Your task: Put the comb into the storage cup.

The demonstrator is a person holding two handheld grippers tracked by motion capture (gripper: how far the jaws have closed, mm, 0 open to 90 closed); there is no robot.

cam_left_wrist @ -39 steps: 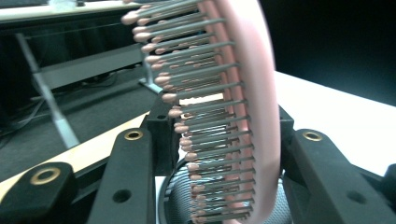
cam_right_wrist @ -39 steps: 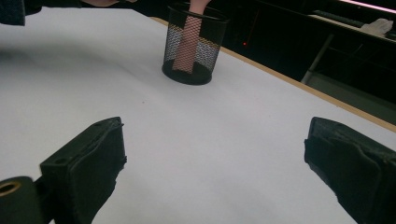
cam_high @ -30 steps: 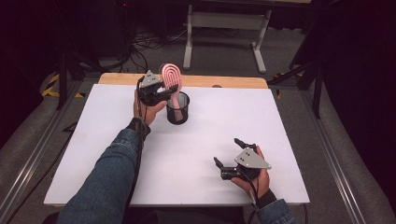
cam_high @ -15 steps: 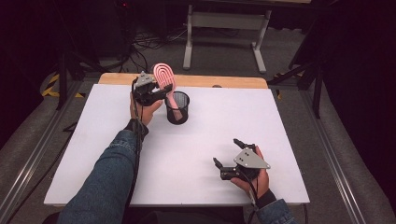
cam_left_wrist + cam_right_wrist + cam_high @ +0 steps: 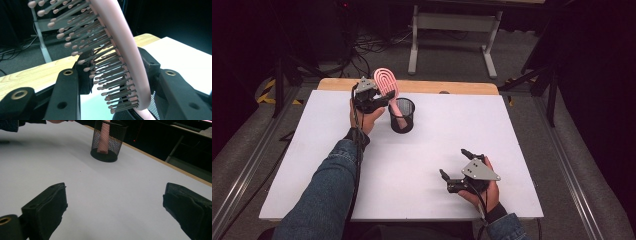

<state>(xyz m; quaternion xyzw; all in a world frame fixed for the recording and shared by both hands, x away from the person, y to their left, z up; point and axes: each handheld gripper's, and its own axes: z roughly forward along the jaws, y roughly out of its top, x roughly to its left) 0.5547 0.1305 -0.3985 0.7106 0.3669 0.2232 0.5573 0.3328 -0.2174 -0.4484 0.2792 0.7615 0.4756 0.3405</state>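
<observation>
The pink hairbrush point(image 5: 388, 86) stands handle-down in the black mesh cup point(image 5: 402, 115), its bristled head between the jaws of the left tool point(image 5: 379, 101), which are narrow around it and have just been opening slightly. It looks light and stiff, with smooth plastic that could slip; the flat edges of the head give the surest hold, not the springy bristles. The right tool point(image 5: 457, 167) rests spread wide and empty, well apart on the white desk point(image 5: 422, 165).

Bright white tabletop, dark surroundings, soft shadows, close-up bristles slightly blurred
</observation>
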